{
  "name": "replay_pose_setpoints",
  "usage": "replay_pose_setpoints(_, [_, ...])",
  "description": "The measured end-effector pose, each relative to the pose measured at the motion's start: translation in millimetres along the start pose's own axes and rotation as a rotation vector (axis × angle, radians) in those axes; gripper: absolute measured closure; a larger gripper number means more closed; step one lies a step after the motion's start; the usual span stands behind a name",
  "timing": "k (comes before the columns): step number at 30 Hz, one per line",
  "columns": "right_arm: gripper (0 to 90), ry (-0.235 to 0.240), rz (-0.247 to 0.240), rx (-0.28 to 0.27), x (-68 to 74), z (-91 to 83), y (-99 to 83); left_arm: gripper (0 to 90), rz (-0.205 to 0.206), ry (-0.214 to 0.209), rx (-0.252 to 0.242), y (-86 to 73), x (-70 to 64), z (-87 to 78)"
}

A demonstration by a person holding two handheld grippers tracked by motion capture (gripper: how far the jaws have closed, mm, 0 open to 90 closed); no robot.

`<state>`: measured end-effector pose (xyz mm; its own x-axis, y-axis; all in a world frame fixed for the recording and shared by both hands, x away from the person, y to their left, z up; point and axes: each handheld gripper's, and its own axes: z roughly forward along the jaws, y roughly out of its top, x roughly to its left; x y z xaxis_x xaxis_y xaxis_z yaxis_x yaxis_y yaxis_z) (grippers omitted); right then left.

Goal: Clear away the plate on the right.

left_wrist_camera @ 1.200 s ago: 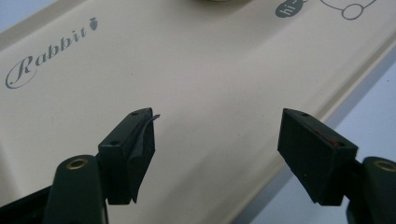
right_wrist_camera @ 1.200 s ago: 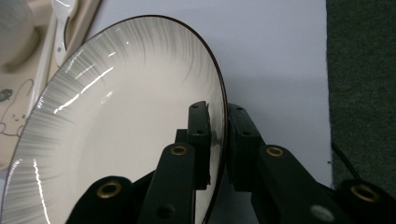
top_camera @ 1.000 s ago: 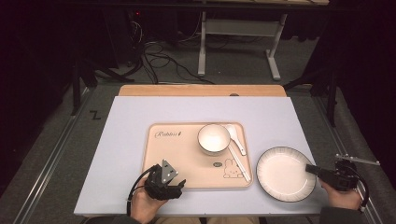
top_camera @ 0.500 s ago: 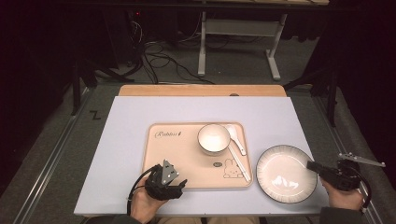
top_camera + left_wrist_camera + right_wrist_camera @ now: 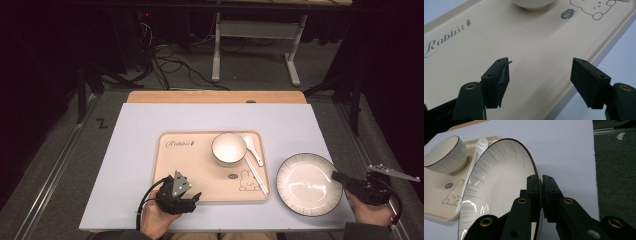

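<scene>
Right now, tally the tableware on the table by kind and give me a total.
Tray: 1
Bowl: 1
Spoon: 1
Chopsticks: 1 pair
Plate: 1, its rim clamped in the right tongs
Total: 5

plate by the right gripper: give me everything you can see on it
The plate is round, shallow and white, glossy like glazed ceramic, with a thin dark rim and fine grey streaks running in from the edge. It is empty. It sits on the pale table just right of the tray; whether they touch, I cannot tell. The right gripper is shut on its near right rim, one jaw inside, one outside. In the right gripper view it looks tilted.
</scene>
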<state>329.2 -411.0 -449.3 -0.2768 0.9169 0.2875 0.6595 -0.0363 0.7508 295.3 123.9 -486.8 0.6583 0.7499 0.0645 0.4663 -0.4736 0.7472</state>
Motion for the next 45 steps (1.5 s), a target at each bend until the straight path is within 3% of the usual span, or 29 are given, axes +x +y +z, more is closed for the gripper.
replay_pose_setpoints(6, [85.8,0.000,-0.006,-0.013,3.6,-2.7,1.0,32.5,-0.005,-0.013,-0.003,2.2,-2.2,1.8])
replay_pose_setpoints(19, [85.8,0.024,-0.057,-0.030,19.7,-5.6,8.5,33.1,-0.007,-0.063,-0.063,7.7,-3.0,2.0])
replay_pose_setpoints(35, [85.8,0.075,-0.099,-0.042,37.4,-4.1,15.5,35.2,-0.010,-0.084,-0.051,17.4,-6.0,9.3])
replay_pose_setpoints(45, [85.9,0.136,-0.163,-0.025,66.0,3.7,21.6,35.2,-0.011,-0.110,-0.066,24.0,-10.5,10.3])
